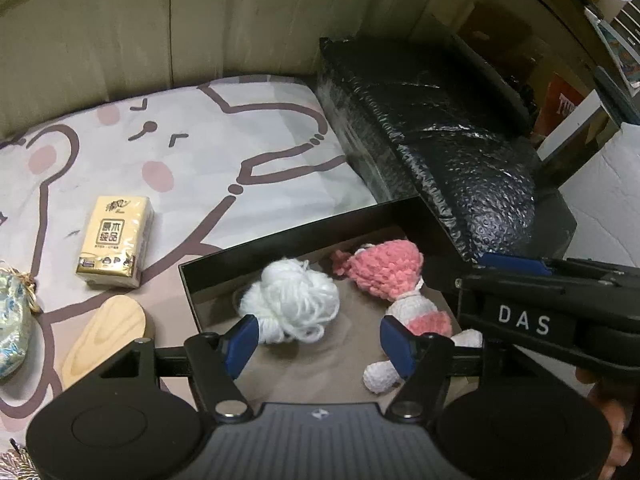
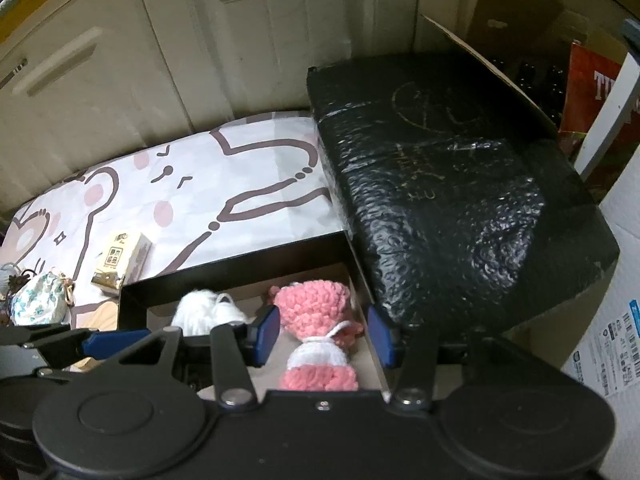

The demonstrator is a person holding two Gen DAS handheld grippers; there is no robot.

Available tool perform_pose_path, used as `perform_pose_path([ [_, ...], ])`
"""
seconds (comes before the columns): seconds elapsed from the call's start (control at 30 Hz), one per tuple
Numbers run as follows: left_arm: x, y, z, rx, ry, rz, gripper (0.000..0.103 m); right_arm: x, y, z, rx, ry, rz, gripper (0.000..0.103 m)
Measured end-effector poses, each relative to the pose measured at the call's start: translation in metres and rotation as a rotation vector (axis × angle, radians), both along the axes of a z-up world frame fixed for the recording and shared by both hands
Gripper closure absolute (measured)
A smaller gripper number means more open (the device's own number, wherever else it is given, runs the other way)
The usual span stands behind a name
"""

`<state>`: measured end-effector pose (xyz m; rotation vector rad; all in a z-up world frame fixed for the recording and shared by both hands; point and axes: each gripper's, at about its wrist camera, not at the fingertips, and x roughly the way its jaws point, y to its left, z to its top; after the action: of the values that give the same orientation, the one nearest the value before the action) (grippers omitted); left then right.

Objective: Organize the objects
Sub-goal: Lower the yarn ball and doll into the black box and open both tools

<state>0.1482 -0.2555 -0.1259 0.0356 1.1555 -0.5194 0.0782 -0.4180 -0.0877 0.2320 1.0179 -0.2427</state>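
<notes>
Low in both frames, over the black box [image 1: 208, 276]: left gripper [image 1: 316, 340] and right gripper [image 2: 324, 334] both spread apart, holding nothing. Risk: catching the box wall or snagging loose white yarn [image 1: 294, 300] beside the pink crocheted doll [image 1: 384, 276]. Still outside, left of frame: tissue pack [image 1: 116, 240], wooden piece [image 1: 106, 336], floral pouch [image 1: 12, 320].
</notes>
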Motion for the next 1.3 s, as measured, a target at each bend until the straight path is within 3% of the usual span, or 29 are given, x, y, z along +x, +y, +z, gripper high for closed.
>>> perform_pose_path([
  [0.47,-0.011,0.014,0.023,0.027,-0.049,0.005,0.035,-0.013,0.002,0.016,0.011,-0.009,-0.025,0.052],
  [0.9,-0.022,0.032,0.042,0.07,-0.056,0.03,0.034,-0.033,0.01,0.034,-0.021,-0.023,-0.031,0.037],
  [1.1,-0.028,0.04,0.051,0.077,-0.069,0.045,0.029,-0.041,0.017,0.04,-0.04,-0.024,-0.022,0.033],
  [1.3,-0.036,0.047,0.059,0.089,-0.108,0.06,0.015,-0.051,0.019,0.048,-0.053,-0.041,-0.04,0.024],
])
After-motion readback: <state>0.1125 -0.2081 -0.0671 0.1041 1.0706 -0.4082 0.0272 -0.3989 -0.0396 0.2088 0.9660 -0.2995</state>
